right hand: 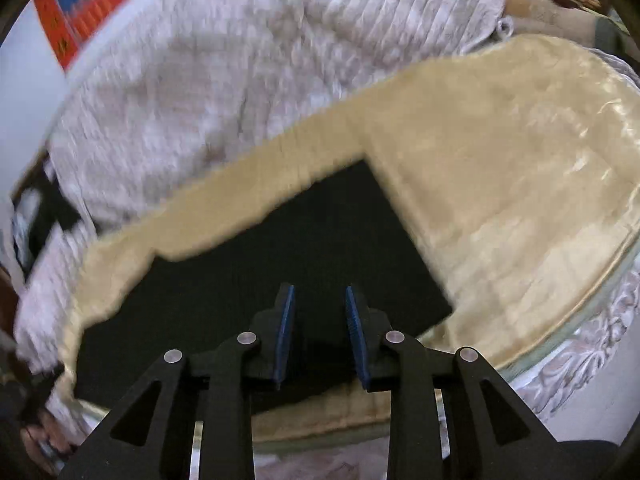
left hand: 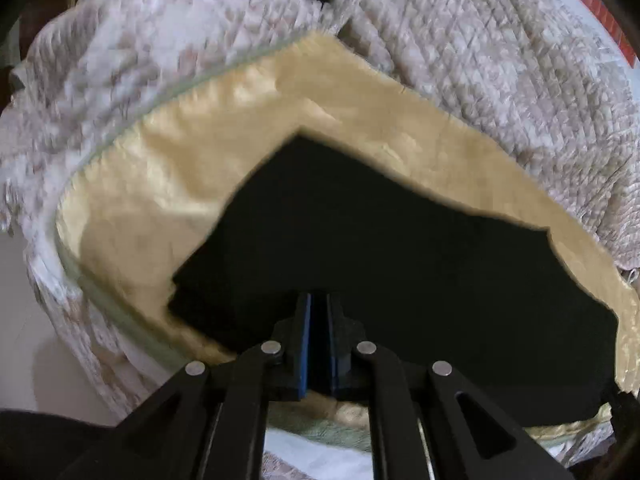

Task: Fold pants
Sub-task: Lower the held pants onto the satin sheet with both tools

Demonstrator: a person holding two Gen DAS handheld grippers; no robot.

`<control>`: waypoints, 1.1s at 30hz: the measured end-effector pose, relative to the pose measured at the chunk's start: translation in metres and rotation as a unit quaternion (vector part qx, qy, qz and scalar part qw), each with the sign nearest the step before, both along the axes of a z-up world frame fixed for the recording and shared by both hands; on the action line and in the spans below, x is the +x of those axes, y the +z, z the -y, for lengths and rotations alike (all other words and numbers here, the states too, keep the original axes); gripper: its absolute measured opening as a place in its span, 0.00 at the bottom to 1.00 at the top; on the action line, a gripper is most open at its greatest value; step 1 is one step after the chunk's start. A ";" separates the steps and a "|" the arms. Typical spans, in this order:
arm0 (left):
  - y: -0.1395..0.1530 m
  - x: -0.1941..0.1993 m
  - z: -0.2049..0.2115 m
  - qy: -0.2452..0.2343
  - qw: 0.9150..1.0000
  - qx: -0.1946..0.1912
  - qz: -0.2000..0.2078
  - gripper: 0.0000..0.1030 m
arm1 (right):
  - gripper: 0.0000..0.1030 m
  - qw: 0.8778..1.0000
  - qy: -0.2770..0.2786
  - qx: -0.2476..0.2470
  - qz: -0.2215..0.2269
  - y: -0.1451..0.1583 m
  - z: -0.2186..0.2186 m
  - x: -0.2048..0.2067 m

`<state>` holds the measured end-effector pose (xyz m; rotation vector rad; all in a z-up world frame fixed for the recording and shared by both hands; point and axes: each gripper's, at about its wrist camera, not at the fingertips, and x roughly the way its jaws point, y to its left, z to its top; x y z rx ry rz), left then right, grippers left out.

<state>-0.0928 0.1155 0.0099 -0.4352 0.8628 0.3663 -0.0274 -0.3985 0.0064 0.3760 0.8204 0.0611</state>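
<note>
- The black pants (left hand: pixel 380 248) lie flat on a yellow cloth (left hand: pixel 168 184), in the middle of the bed; in the right wrist view the pants (right hand: pixel 256 264) show a straight edge and a square corner towards the right.
- The left gripper (left hand: pixel 319 308) points down at the pants. Its blue pads (left hand: pixel 306 344) stand almost together with only a thin gap, so it is closed; whether black fabric is pinched between them I cannot tell, because all is dark there.
- The right gripper (right hand: pixel 320 300) is above the pants with its blue pads (right hand: pixel 285 332) clearly apart; no cloth is pressed between them.
- Around the yellow cloth lies a white quilted blanket (left hand: pixel 500 60), crumpled behind the pants.
- Far left in the right wrist view, a red and blue box (right hand: pixel 80 12) is beyond the blanket.
</note>
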 end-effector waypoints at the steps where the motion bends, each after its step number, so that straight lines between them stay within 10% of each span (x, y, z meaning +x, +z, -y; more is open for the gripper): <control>1: 0.004 -0.001 0.002 -0.003 1.000 0.011 0.002 0.09 | 0.25 1.000 -0.004 0.020 -0.001 -0.006 0.006 -0.001; 6: 0.024 0.022 0.014 -0.028 0.999 0.034 0.009 0.09 | 0.26 0.998 -0.041 -0.018 0.037 0.017 0.014 -0.003; 12: 0.038 0.090 0.038 -0.108 0.993 0.053 0.022 0.14 | 0.26 0.996 0.060 -0.047 0.038 0.030 -0.018 0.065; 16: 0.013 0.129 0.021 -0.073 0.994 0.078 -0.020 0.19 | 0.26 0.995 0.063 -0.077 0.018 0.021 -0.025 0.110; 25: 0.012 0.108 0.001 -0.027 0.997 0.071 0.002 0.15 | 0.31 0.996 -0.018 -0.091 0.010 0.010 0.006 0.121; 33: 0.017 0.079 0.051 -0.096 0.990 0.098 0.013 0.25 | 0.33 0.987 0.096 -0.110 0.058 0.012 -0.055 0.084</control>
